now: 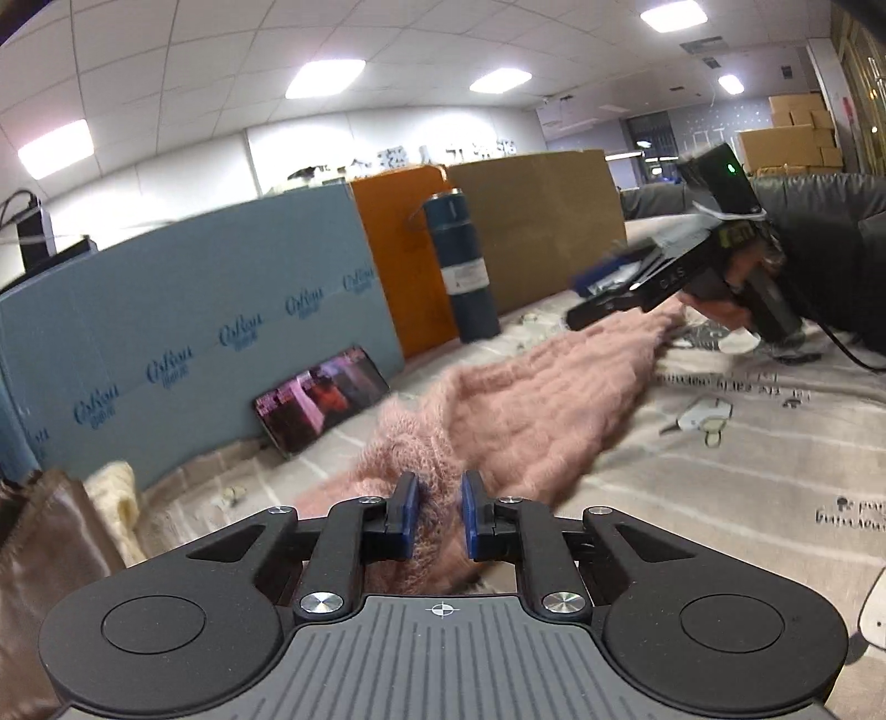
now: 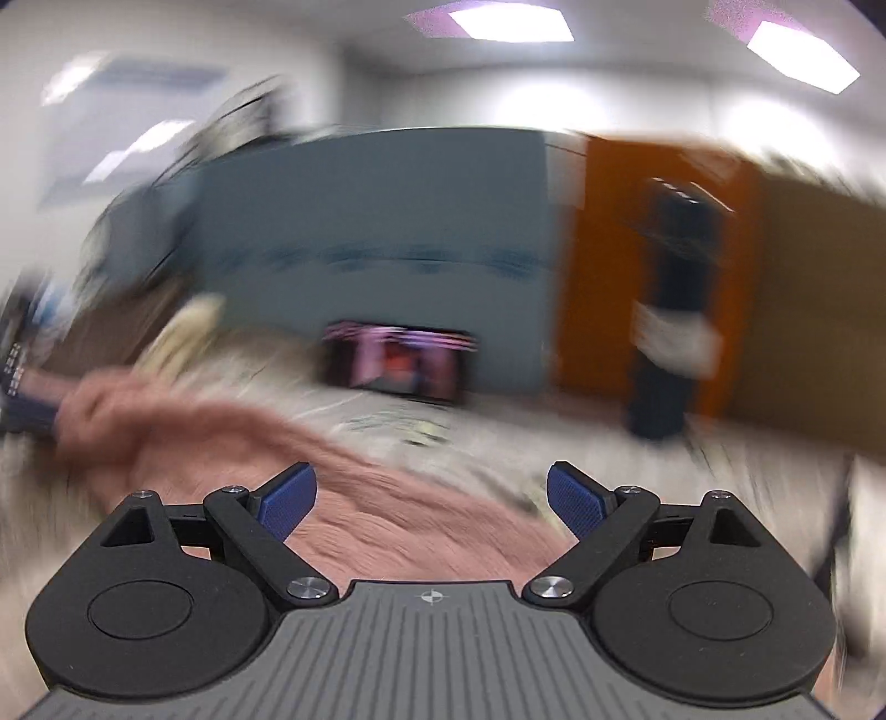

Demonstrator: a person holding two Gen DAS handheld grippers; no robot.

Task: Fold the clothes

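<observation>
So your left gripper [image 1: 437, 512] has its jaws pinched on the fuzzy pink sweater [image 1: 531, 410], while your right gripper [image 2: 432, 501] hovers above it, jaws wide open.

Boards [image 1: 221, 310] wall off ten to one o'clock, flask [image 1: 462, 266] and phone [image 1: 321, 404] before them; bedsheet [image 1: 747, 471] lies open at three.

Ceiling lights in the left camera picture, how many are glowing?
5: one at the far left, one left of centre, one right of centre, one at the top right, one smaller farther right. More may lie outside the picture.
</observation>
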